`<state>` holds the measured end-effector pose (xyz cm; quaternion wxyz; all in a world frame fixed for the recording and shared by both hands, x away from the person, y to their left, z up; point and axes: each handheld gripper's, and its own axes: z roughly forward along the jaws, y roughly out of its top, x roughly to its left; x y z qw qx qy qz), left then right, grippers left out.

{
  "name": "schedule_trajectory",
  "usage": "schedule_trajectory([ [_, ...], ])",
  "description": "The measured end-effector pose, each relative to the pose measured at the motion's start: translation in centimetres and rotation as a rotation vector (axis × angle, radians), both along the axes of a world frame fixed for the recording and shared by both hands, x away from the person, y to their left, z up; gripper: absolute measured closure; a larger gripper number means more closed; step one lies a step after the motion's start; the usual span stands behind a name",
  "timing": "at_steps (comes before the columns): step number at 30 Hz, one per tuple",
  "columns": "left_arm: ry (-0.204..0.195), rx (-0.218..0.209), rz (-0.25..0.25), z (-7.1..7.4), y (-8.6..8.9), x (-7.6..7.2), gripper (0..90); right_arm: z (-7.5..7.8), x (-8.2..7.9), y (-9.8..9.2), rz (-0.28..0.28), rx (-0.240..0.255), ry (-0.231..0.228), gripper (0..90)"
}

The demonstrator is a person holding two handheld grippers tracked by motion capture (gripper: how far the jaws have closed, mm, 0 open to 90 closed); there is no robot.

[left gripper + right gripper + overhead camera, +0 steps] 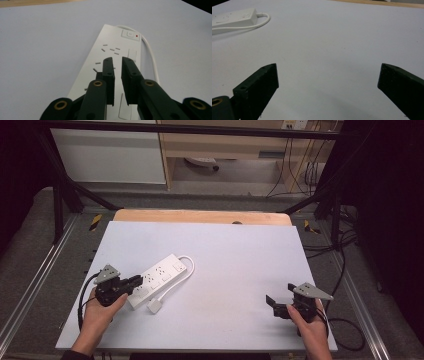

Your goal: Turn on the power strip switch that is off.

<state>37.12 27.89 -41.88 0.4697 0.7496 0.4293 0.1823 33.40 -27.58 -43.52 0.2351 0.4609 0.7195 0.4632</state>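
A white power strip [159,274] lies slantwise on the left half of the white table [235,255]. Its cable [186,270] loops round to a white plug [155,306] beside its near end. My left gripper [135,281] hovers over the strip's near sockets. In the left gripper view the jaws [118,62] are drawn almost together with only a thin slit and nothing in it; past them the strip [112,47] runs to its switch [130,34]. My right gripper [280,293] stands wide open over bare table at the right, [328,67] empty, with the strip [234,17] far off.
A wooden edge [200,216] borders the table's far side. Black frame bars [60,195] and loose cables [345,270] flank the table on the floor. A hand [97,315] holds each gripper at the near edge.
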Motion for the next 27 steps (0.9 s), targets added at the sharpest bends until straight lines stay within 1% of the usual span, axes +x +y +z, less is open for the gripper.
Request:
schedule_trajectory([
  [4, 0.012, 0.009, -0.010, -0.15, -0.13, -0.02, 81.9, 0.01, 0.00, 0.00, 0.001, 0.000, -0.001, 3.7],
  [6, 0.019, 0.021, -0.017, -0.23, -0.24, -0.06, 82.8, 0.01, 0.00, -0.02, 0.000, 0.000, -0.002, 3.7],
  [13, 0.032, 0.032, -0.031, -0.39, -0.42, -0.12, 85.0, 0.03, -0.01, -0.04, 0.002, 0.000, -0.003, 3.7],
  [17, 0.042, 0.047, -0.043, -0.53, -0.51, -0.11, 86.3, 0.02, 0.00, -0.03, 0.001, 0.000, -0.003, 3.7],
  [20, 0.048, 0.048, -0.045, -0.62, -0.61, -0.09, 86.9, 0.03, -0.01, -0.02, 0.001, 0.000, -0.003, 3.7],
  [23, 0.053, 0.065, -0.055, -0.72, -0.74, -0.07, 87.4, 0.04, -0.02, -0.03, 0.002, 0.000, -0.003, 3.7],
  [27, 0.062, 0.071, -0.068, -0.89, -0.93, -0.05, 88.7, 0.02, -0.01, -0.02, 0.002, 0.000, -0.002, 3.7],
])
